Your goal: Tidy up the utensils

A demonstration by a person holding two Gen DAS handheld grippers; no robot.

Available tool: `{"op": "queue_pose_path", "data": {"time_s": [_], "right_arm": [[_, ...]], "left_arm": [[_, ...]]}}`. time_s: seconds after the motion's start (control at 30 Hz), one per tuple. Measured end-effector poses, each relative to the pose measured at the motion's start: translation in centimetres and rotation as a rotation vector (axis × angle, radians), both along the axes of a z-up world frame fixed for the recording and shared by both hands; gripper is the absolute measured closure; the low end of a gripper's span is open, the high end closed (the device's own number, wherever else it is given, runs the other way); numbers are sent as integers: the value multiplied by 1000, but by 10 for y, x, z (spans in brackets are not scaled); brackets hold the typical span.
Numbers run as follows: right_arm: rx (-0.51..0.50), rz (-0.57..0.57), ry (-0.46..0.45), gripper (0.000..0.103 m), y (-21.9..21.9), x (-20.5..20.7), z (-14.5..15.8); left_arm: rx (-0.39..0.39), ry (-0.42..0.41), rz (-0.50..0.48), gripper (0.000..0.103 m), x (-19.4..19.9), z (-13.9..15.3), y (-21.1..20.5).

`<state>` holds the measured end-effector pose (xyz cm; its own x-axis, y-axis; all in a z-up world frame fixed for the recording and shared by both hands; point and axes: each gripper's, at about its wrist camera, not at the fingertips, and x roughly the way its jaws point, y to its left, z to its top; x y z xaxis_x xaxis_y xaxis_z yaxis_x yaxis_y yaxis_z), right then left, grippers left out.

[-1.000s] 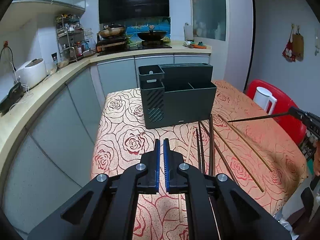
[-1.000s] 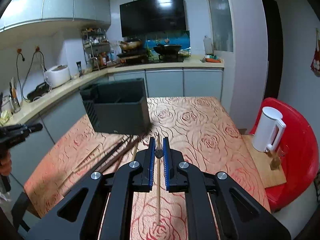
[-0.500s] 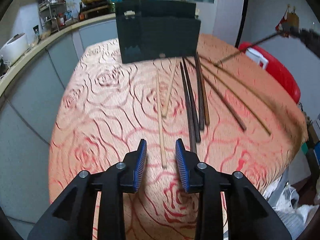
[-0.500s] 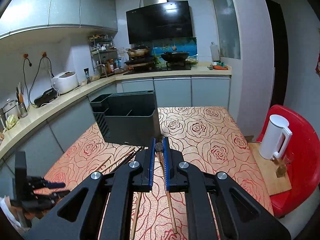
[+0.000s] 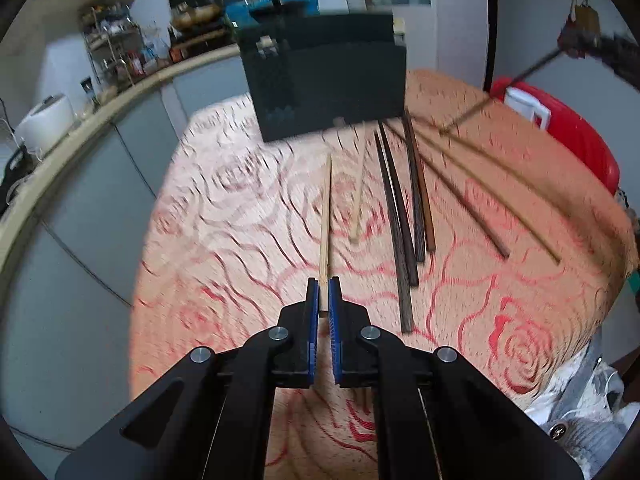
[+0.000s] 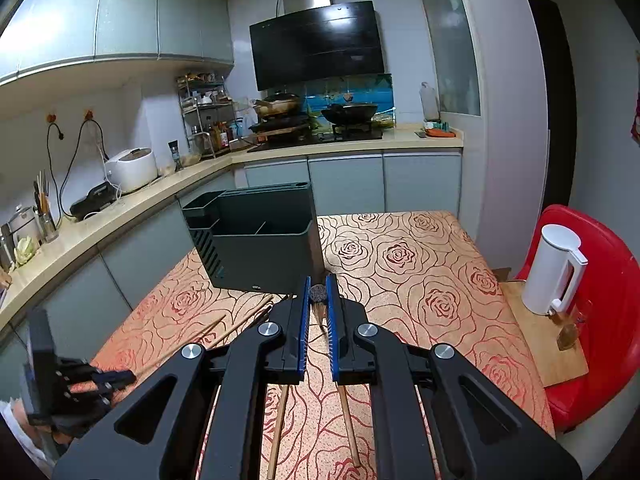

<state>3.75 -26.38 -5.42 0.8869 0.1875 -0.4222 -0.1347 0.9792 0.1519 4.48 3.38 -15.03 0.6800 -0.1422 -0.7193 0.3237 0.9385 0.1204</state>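
My left gripper (image 5: 323, 282) is shut on the near end of a light wooden chopstick (image 5: 326, 208) that lies on the rose-patterned table (image 5: 224, 220). Several dark and brown chopsticks (image 5: 404, 216) lie fanned out to its right. The dark utensil organizer (image 5: 326, 84) stands at the table's far side. My right gripper (image 6: 318, 294) is shut on a brown chopstick (image 6: 347, 420), held in the air with its end hanging down over the table, in front of the organizer (image 6: 260, 240). That gripper also shows at the upper right of the left wrist view (image 5: 576, 46).
A white kettle (image 6: 554, 268) stands on a wooden board on a red chair (image 6: 600, 320) to the right. Kitchen counter (image 6: 120, 208) with a rice cooker runs along the left. The left gripper shows at the lower left of the right wrist view (image 6: 72, 376).
My left gripper has dropped to the table and shut on the light chopstick's near end. My right gripper has lifted its brown chopstick and moved toward the organizer.
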Motion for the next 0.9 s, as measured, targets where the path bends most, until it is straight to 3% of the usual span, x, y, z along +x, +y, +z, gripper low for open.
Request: {"op": "queue_pose_path", "data": {"time_s": [0.43,0.9], "right_arm": [[34,37,-13,94,-1,26,22],[51,85,-76,95,11,73,91]], "left_arm": [[-40,-202,1,98,26,90,-1],[-123,-222,-63,98,86,184,-2]]}}
